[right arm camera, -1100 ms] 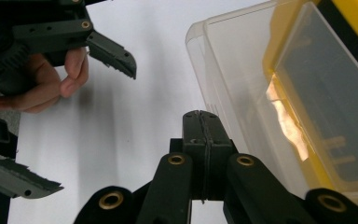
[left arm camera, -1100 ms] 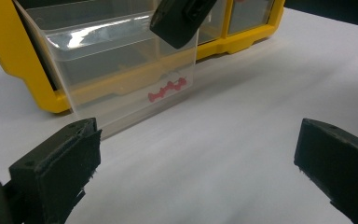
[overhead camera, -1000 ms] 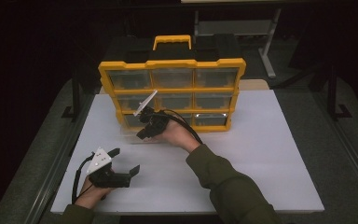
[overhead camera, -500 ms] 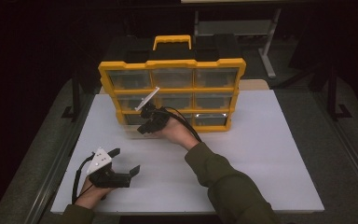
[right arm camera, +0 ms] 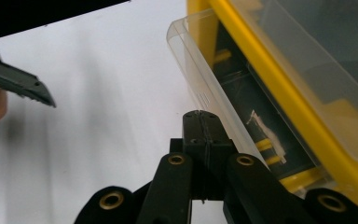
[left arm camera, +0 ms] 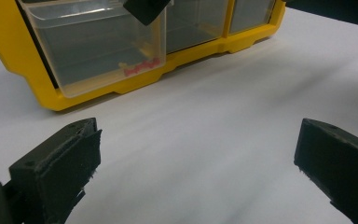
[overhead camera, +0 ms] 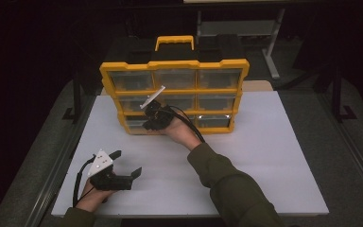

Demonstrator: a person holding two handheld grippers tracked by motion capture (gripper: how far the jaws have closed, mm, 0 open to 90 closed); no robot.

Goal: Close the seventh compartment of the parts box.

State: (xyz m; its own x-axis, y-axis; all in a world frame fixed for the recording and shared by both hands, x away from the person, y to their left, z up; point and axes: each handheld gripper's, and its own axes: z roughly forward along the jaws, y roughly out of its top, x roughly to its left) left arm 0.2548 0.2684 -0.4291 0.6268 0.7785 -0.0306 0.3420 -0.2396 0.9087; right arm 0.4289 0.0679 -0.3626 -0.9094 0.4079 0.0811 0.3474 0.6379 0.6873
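A yellow organizer with clear drawers stands upright on the white table. Its bottom-left drawer is pulled out a little, and small red pieces lie inside it. My right gripper is at that drawer's front. In the right gripper view its jaws are shut with nothing between them, the tips beside the drawer's clear front wall. My left gripper rests open near the table's front left, its fingers wide apart over bare table.
The organizer has a yellow carry handle on top and three rows of drawers. White table stretches to the right and front of it. Dark floor and metal frame legs lie beyond the table's edges.
The right gripper has edged very slightly upward at the bottom-left drawer. The left gripper has stayed where it was.
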